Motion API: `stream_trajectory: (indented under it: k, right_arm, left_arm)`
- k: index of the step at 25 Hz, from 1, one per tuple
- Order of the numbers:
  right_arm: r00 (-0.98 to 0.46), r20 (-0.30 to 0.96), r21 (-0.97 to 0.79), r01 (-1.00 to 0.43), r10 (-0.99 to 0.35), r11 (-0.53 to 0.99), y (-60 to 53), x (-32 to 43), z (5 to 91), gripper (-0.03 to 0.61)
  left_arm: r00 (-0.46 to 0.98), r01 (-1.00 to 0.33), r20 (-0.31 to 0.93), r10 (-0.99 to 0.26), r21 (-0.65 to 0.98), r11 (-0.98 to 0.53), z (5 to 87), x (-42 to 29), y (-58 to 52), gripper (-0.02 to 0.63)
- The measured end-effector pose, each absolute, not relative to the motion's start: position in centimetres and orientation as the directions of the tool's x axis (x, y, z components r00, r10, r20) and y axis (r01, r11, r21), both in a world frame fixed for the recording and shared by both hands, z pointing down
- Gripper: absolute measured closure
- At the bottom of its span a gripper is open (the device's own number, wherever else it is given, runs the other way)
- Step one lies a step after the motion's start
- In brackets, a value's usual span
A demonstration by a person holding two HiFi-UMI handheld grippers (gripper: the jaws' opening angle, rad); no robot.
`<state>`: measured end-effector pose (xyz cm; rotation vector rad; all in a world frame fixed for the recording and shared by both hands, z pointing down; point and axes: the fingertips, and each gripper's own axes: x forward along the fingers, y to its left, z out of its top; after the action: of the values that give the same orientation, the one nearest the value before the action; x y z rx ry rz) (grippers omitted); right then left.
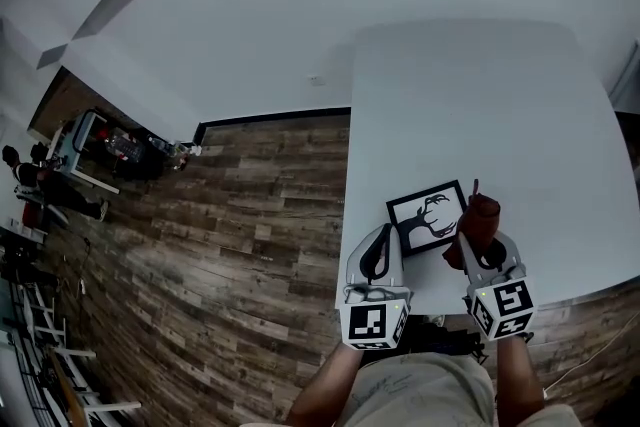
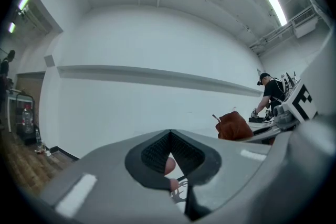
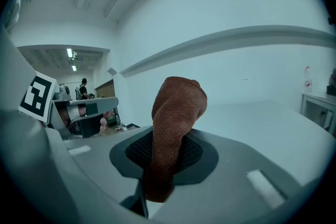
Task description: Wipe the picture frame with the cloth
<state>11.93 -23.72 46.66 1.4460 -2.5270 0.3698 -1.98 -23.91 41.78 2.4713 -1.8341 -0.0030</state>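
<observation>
A black picture frame (image 1: 430, 215) with a tree silhouette lies near the front edge of the white table (image 1: 480, 85). My left gripper (image 1: 384, 235) sits at the frame's left corner, and its jaws look shut on the frame's edge. In the left gripper view a sliver of the picture frame (image 2: 179, 189) shows between the closed jaws of the left gripper (image 2: 170, 135). My right gripper (image 1: 480, 239) is shut on a reddish-brown cloth (image 1: 480, 213) by the frame's right side. The cloth (image 3: 176, 107) stands bunched up out of the right gripper (image 3: 168, 150). That cloth (image 2: 234, 125) also shows in the left gripper view.
The table's left and front edges run close to both grippers, with wood floor (image 1: 230, 225) beyond. A cluttered workbench (image 1: 100, 150) stands far left against the white wall. A person (image 2: 273, 94) works at a bench in the background.
</observation>
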Motion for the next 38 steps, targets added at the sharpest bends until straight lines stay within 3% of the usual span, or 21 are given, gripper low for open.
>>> stream_trajectory:
  k: [8, 14, 27, 38]
  right_arm:
    - [-0.544, 0.675, -0.140, -0.758, -0.499, 0.637, -27.2, 3.6, 56.6, 0.469]
    - [-0.463, 0.822, -0.108, -0.699, -0.332, 0.707, -29.7, -2.6, 63.2, 0.469]
    - [-0.362, 0.890, -0.091, -0.735, -0.276, 0.672, -31.1, -2.5, 66.4, 0.469]
    - [-0.214, 0.918, 0.002, -0.840, -0.333, 0.543, -33.3, 9.4, 66.8, 0.469]
  left_arm:
    - [0.216, -0.974, 0.013, -0.976, 0.073, -0.214, 41.4, -7.0, -24.7, 0.614]
    - [0.168, -0.980, 0.030, -0.985, 0.109, -0.164, 42.4, -10.3, -24.5, 0.614]
    - [0.210, -0.970, 0.039, -0.977, 0.132, -0.204, 43.7, -10.7, -25.0, 0.614]
    - [0.262, -0.958, 0.032, -0.964, 0.125, -0.257, 44.1, -8.5, -25.6, 0.614]
